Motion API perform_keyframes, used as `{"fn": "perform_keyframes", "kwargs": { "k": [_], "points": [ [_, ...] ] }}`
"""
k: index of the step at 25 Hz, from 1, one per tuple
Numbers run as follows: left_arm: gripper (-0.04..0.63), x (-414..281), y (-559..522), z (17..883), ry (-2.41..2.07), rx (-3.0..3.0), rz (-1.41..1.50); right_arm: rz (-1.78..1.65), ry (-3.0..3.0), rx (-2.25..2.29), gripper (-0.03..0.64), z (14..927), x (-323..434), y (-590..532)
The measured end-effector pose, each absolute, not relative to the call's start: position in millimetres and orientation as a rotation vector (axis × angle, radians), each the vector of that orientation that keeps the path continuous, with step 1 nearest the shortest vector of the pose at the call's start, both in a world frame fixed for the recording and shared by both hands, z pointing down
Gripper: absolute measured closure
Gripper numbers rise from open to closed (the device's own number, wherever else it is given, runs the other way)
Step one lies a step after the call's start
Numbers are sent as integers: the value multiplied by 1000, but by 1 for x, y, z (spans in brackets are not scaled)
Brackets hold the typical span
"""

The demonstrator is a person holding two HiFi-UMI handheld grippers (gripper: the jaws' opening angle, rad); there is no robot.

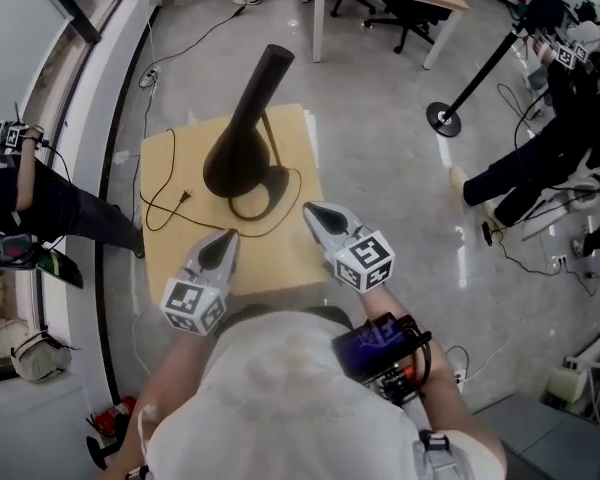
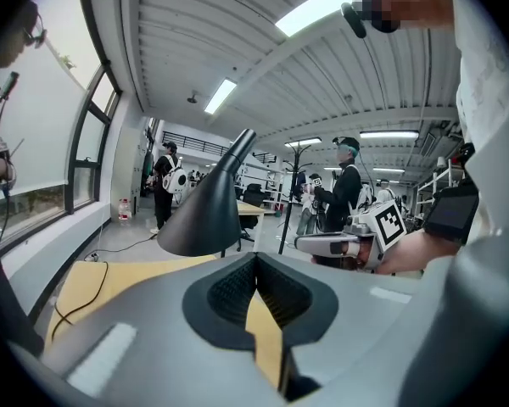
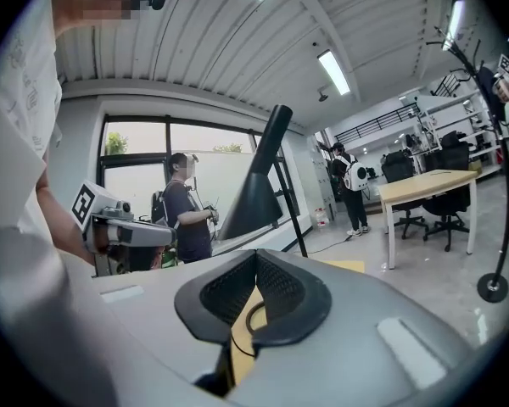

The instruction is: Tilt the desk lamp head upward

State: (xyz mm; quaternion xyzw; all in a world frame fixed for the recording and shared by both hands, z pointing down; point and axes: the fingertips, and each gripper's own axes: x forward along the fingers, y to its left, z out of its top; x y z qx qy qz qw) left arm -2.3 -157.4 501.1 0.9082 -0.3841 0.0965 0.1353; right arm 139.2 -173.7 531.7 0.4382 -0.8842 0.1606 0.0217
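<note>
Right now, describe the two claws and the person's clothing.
Both the left claw and right claw are pale grey tapered shells with black ribbed pads, each carrying a white cube with black square markers. The person wears a white shirt.

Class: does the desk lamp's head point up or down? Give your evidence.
Down: the lamp head has its wide mouth facing the table, narrow end raised.

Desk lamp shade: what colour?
Black, plain with no pattern. The lamp shade shows best in the head view, against the light wooden table.
</note>
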Motion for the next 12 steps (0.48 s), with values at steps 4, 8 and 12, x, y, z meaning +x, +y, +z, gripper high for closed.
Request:
{"fn": "perform_keyframes", "kwargs": {
  "k": [4, 8, 12],
  "points": [
    [594, -8, -159, 502, -1153, 2612, 282, 511, -2750, 1294, 603, 543, 134, -180],
    [594, -18, -162, 508, -1185, 2576, 285, 525, -2746, 1251, 603, 550, 128, -178],
    [594, -25, -176, 510, -1183, 2549, 260, 507, -2734, 1252, 603, 546, 128, -187]
  ]
}}
